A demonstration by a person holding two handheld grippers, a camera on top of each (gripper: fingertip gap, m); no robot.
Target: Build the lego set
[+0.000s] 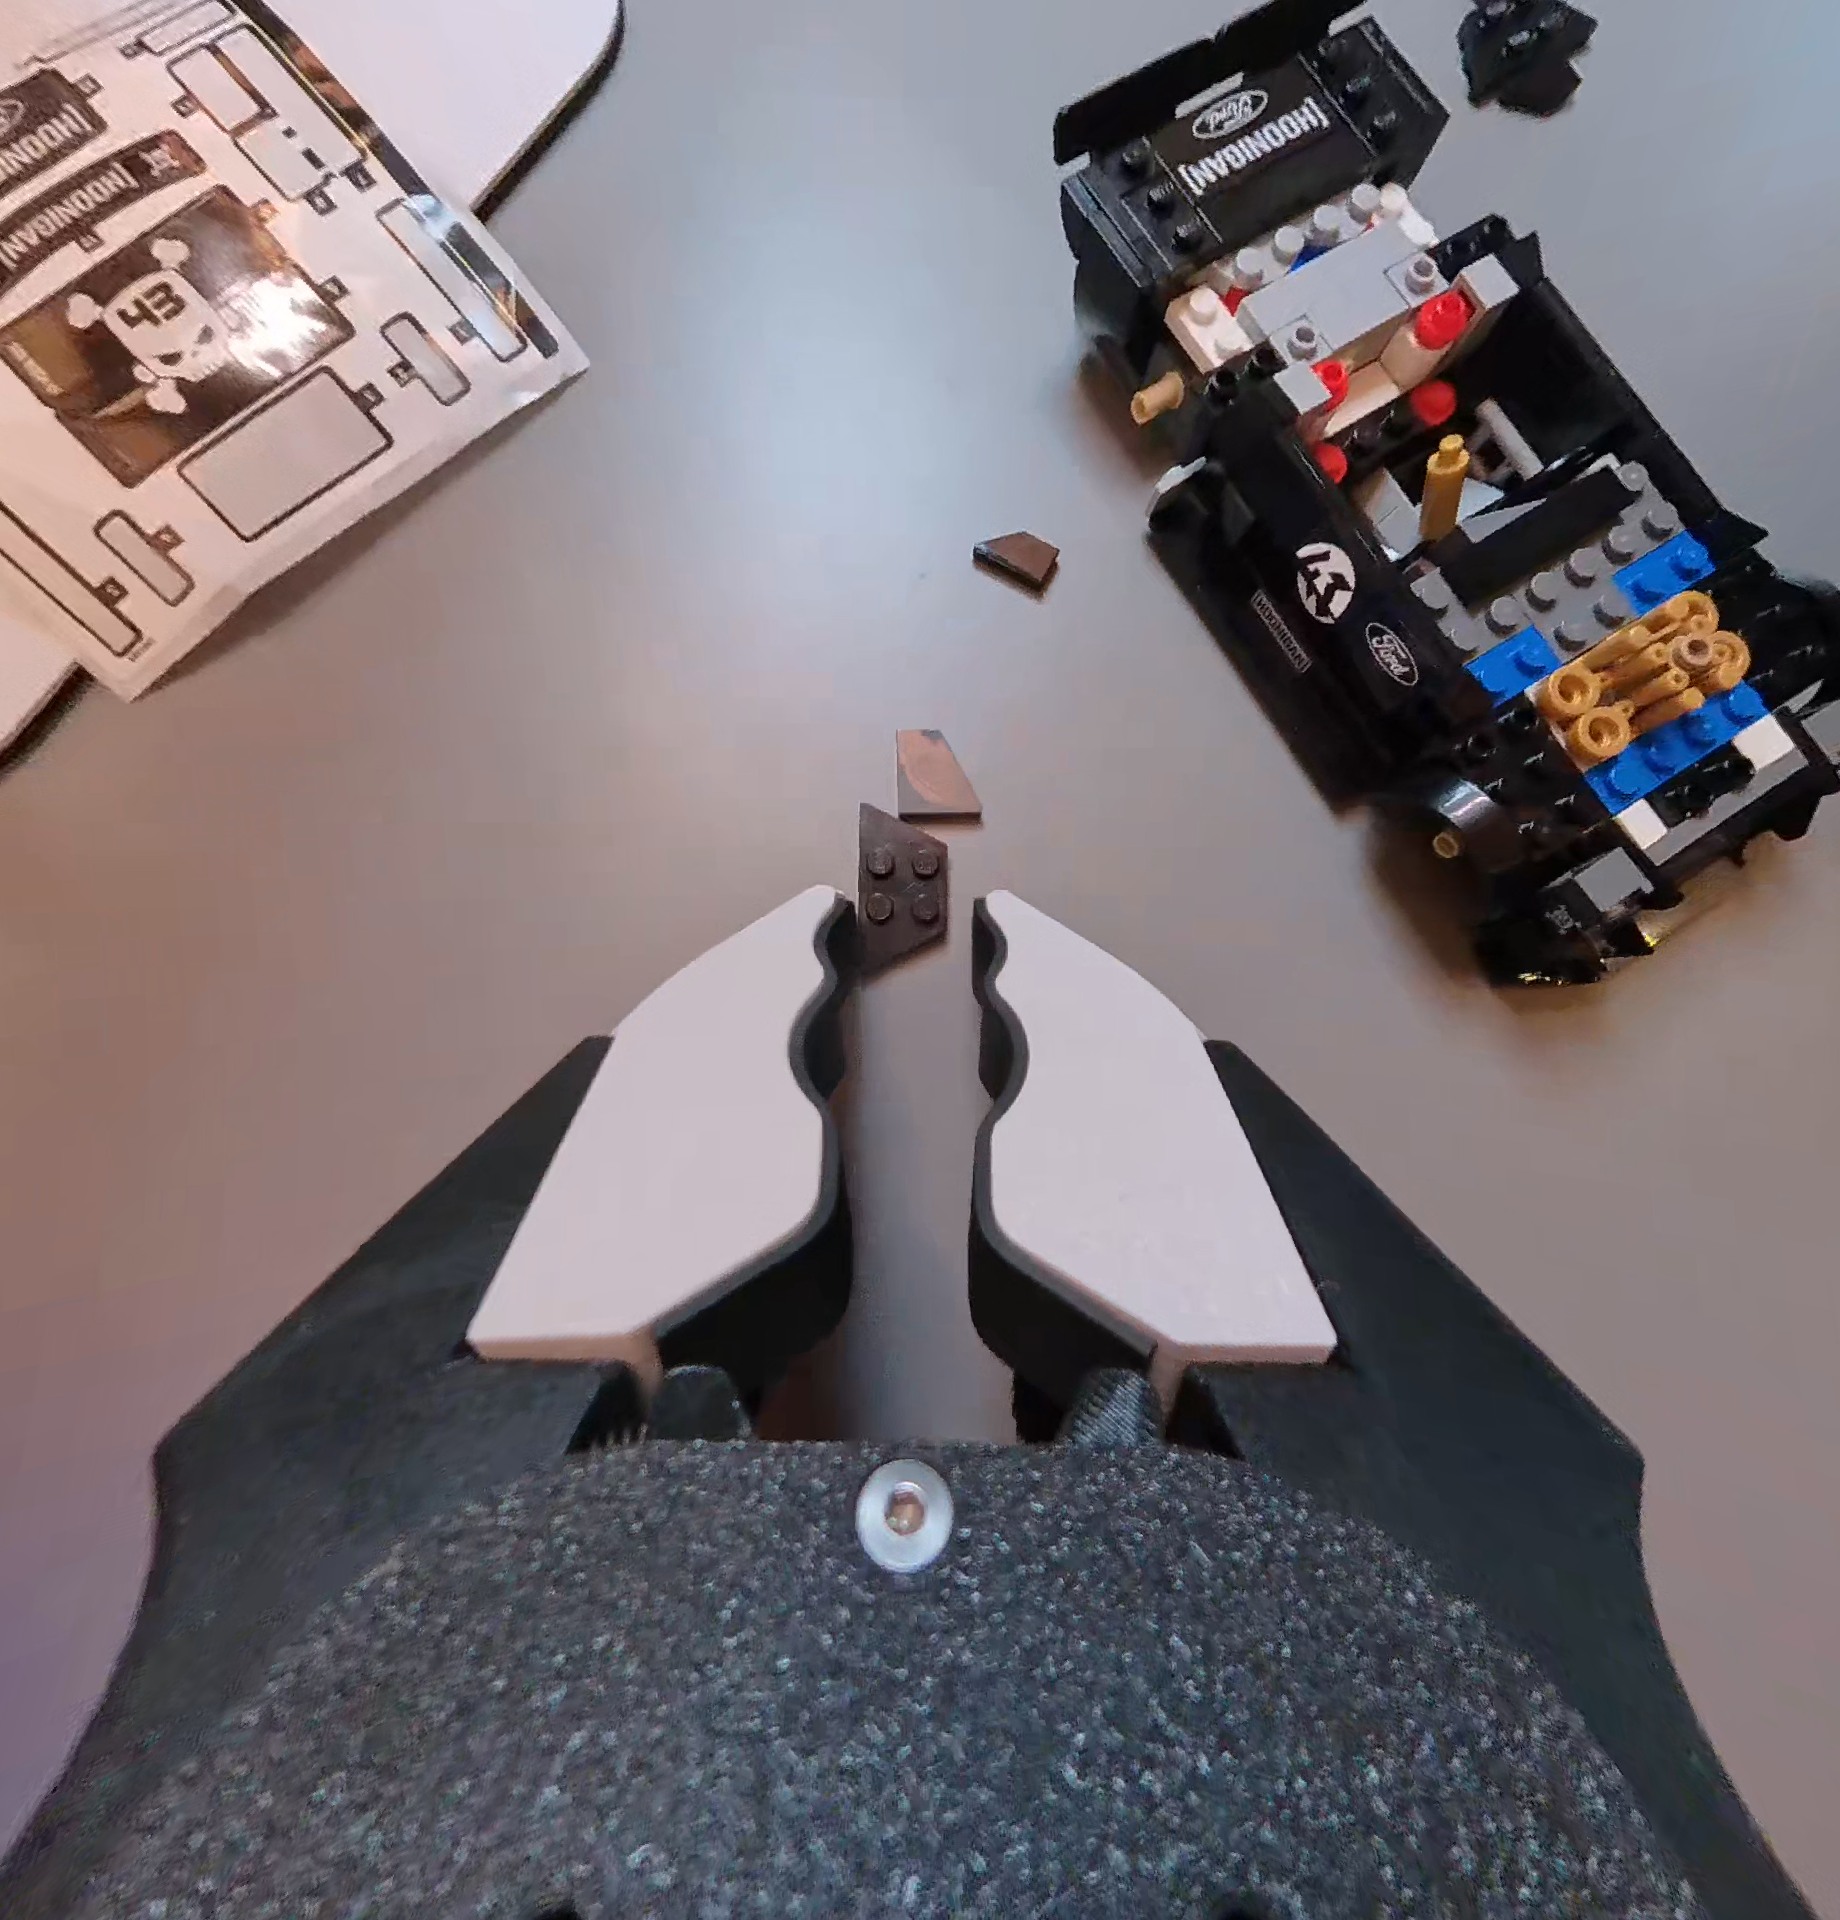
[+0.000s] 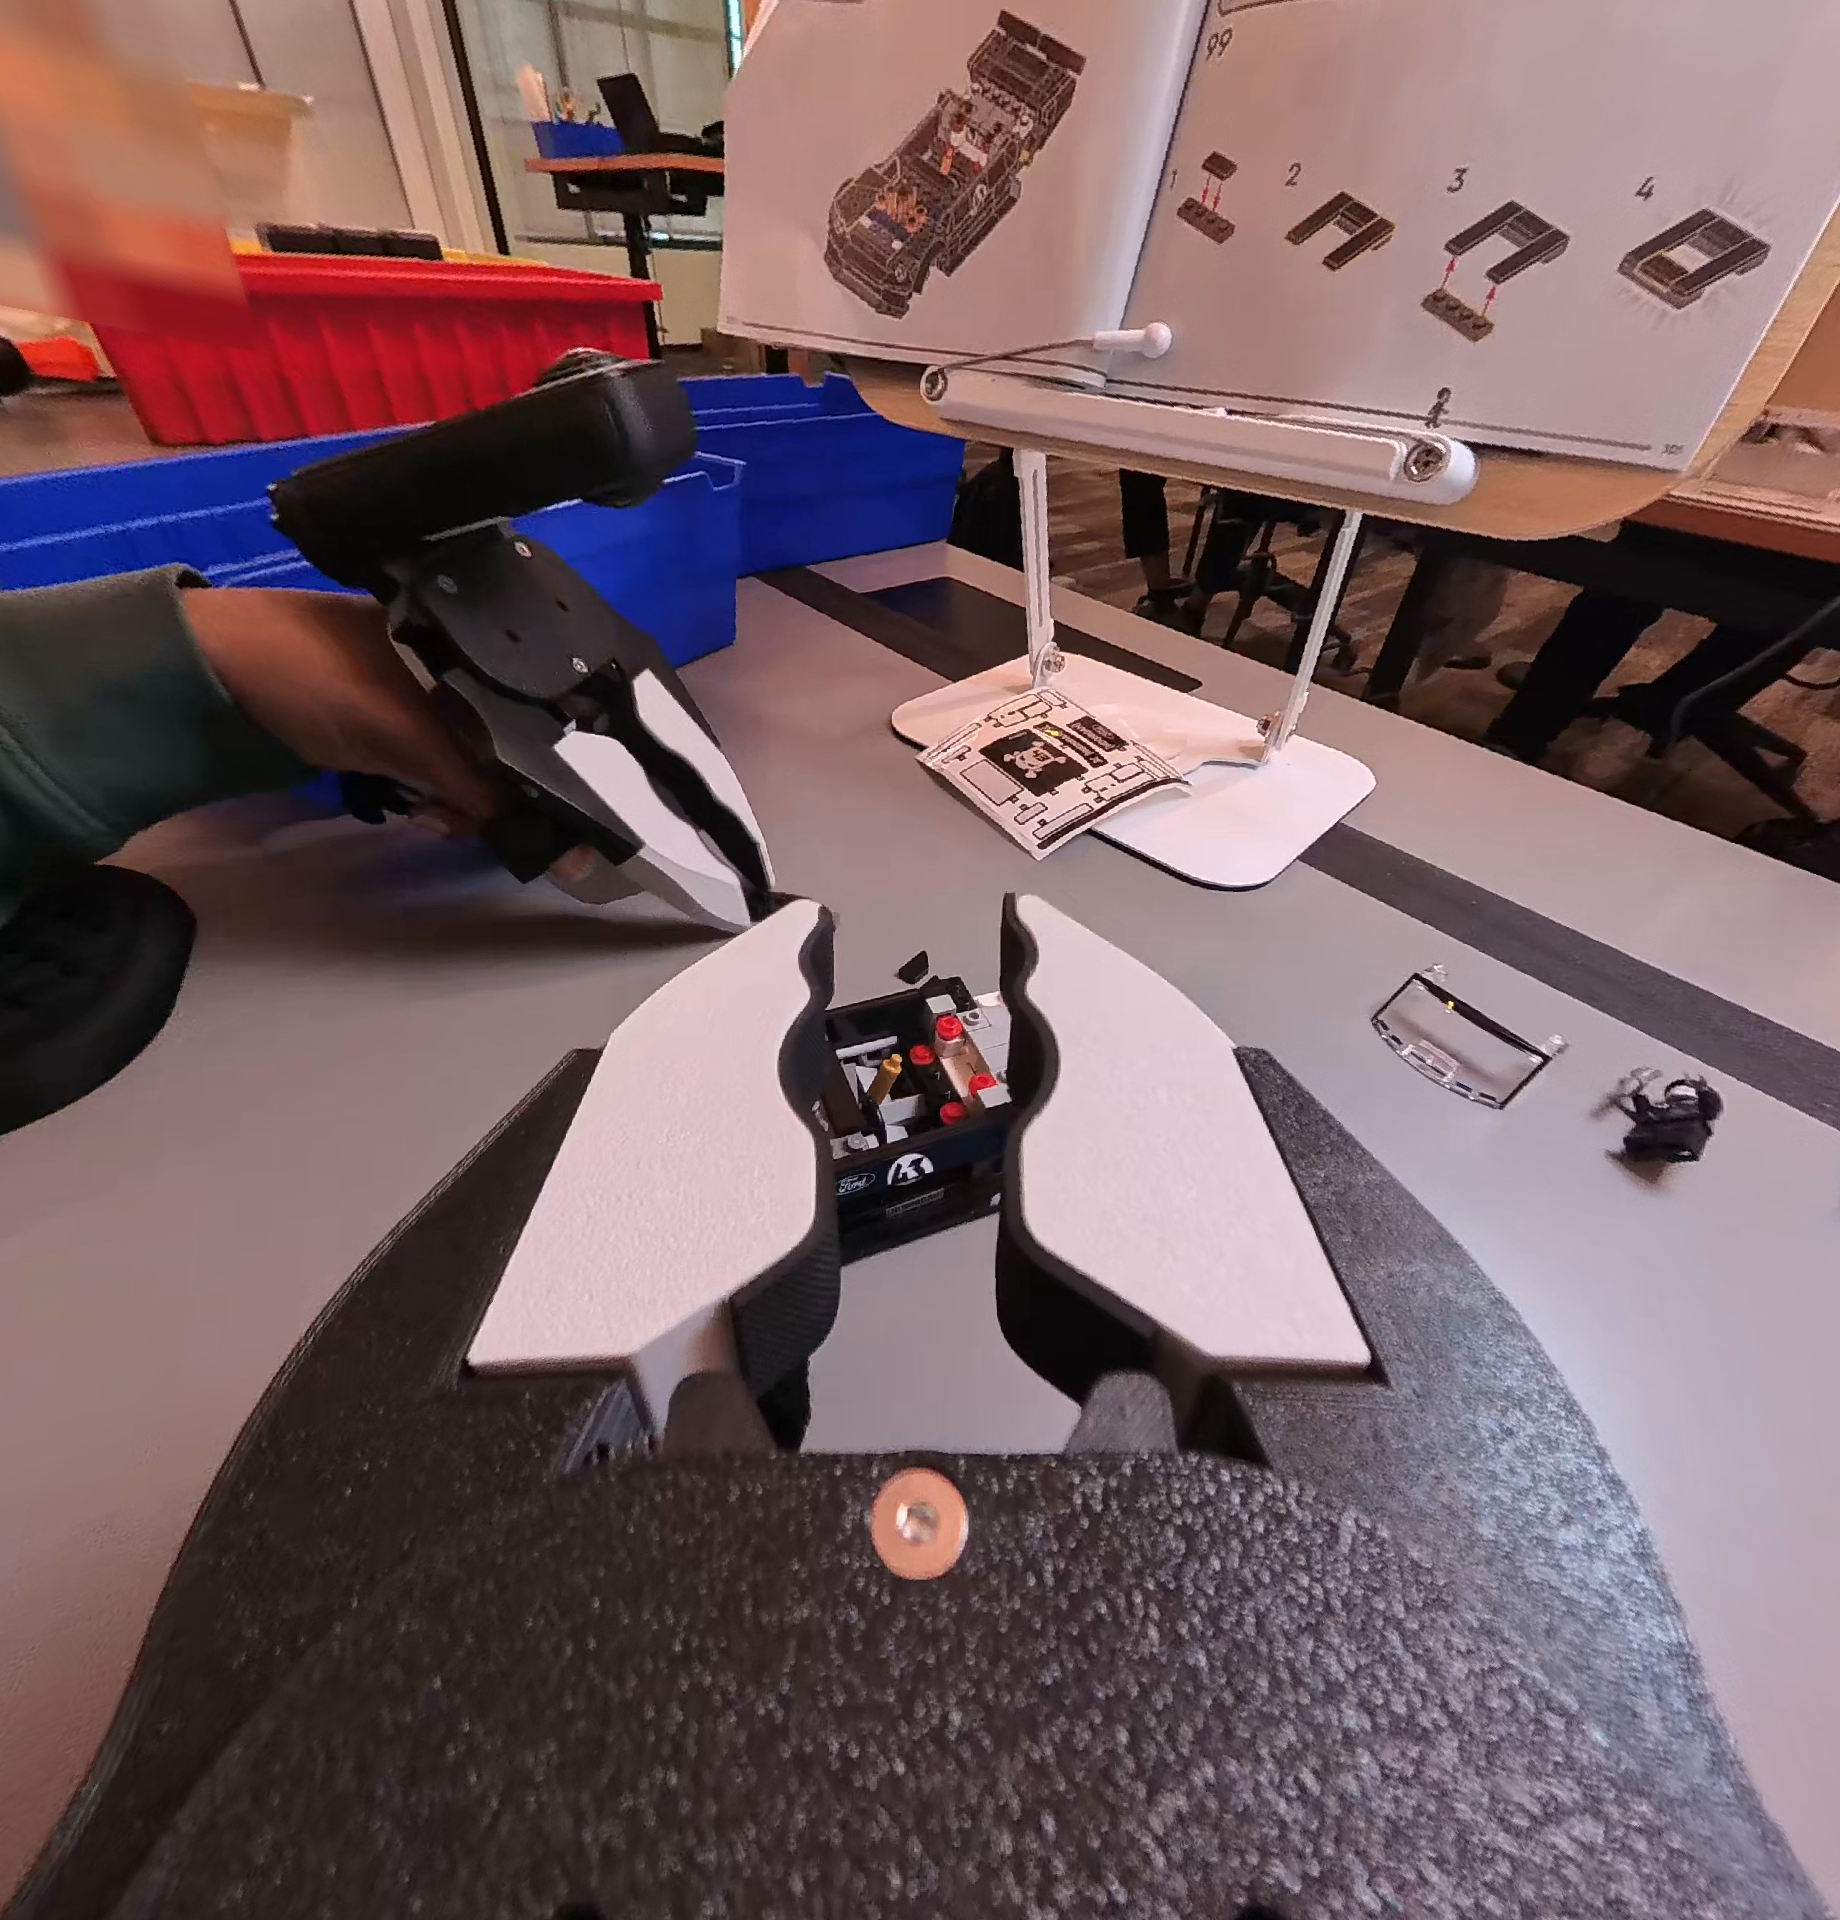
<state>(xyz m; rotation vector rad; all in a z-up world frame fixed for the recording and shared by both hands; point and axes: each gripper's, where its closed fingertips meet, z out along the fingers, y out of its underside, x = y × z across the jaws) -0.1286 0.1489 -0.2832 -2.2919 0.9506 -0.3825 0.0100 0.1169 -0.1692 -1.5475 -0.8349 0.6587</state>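
Black studded plate [image 1: 903, 896] between parted left gripper [image 1: 908, 914]; right gripper [image 2: 916, 914] parted too.

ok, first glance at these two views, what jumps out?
The half-built black lego car, blue plates and gold engine showing, sits far right in the left wrist view; the open right tongs frame it in the right wrist view. The open left tongs straddle a small black wedge plate on the grey table. Behind, an instruction booklet stands open on a white stand.
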